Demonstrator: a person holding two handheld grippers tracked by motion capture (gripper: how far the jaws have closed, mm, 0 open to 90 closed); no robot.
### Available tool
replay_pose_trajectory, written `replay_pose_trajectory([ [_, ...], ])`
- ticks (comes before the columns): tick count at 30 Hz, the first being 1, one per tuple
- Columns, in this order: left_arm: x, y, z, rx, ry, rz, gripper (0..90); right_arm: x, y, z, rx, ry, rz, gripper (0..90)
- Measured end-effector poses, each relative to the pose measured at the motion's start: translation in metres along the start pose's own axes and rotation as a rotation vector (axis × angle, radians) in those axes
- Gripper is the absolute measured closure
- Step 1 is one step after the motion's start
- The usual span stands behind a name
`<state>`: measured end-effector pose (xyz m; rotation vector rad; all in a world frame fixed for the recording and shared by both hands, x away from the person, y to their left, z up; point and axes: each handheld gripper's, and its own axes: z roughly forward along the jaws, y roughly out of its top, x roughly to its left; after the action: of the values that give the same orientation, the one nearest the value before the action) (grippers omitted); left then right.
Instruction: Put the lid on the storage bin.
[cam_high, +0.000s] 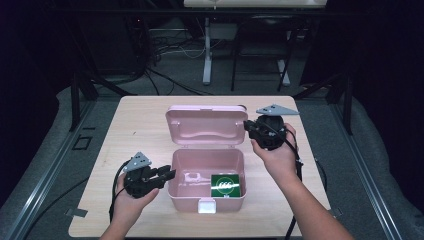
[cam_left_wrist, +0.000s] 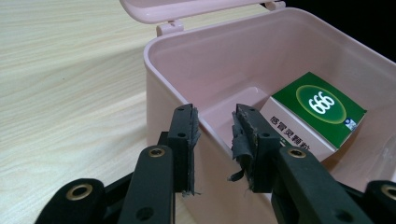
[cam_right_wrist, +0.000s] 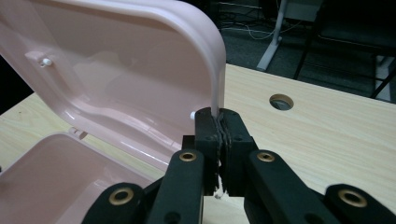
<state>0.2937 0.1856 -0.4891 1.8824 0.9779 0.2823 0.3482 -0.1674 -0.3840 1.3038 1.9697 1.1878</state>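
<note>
A pink box (cam_high: 186, 199) stands open on the table, its lid (cam_high: 205, 127) raised upright at the back. Inside, at the right, lies a green carton (cam_high: 226, 185) marked 666 (cam_left_wrist: 322, 109). My left gripper (cam_high: 170, 174) is at the box's left wall (cam_left_wrist: 163, 93). One jaw is outside the wall and one inside, closed on the rim (cam_left_wrist: 215, 116). My right gripper (cam_high: 246, 125) is shut on the lid's right edge (cam_right_wrist: 215, 74), which runs down into its closed tips (cam_right_wrist: 218, 116).
The wooden table (cam_high: 140, 125) has bare room to the left and right of the box. A white latch (cam_high: 206, 205) sits on the box's front. A round hole (cam_right_wrist: 281, 101) is in the tabletop behind the lid. Desk legs and cables (cam_high: 207, 55) stand on the floor beyond.
</note>
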Motion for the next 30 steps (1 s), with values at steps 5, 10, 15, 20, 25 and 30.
replay_pose_trajectory([
  [5,0.000,0.001,0.000,0.006,0.005,0.003,68.7,0.002,-0.002,-0.003,-0.015,0.007,0.001,86.9],
  [10,-0.001,0.000,0.000,0.002,0.007,0.004,68.7,0.007,-0.009,-0.007,-0.049,-0.009,-0.019,87.1],
  [15,-0.001,0.000,0.000,0.005,0.008,0.008,68.7,0.010,-0.016,-0.015,-0.044,-0.001,-0.030,86.3],
  [20,-0.001,0.001,0.000,0.007,0.010,0.009,68.8,0.007,-0.024,-0.021,-0.050,0.045,0.033,84.9],
  [25,-0.002,0.000,0.000,0.002,0.012,0.008,68.8,0.008,-0.032,-0.025,-0.069,0.056,0.063,84.9],
  [30,-0.001,-0.001,0.000,-0.002,0.009,0.008,68.7,0.010,-0.041,-0.029,-0.093,0.057,0.081,85.4],
])
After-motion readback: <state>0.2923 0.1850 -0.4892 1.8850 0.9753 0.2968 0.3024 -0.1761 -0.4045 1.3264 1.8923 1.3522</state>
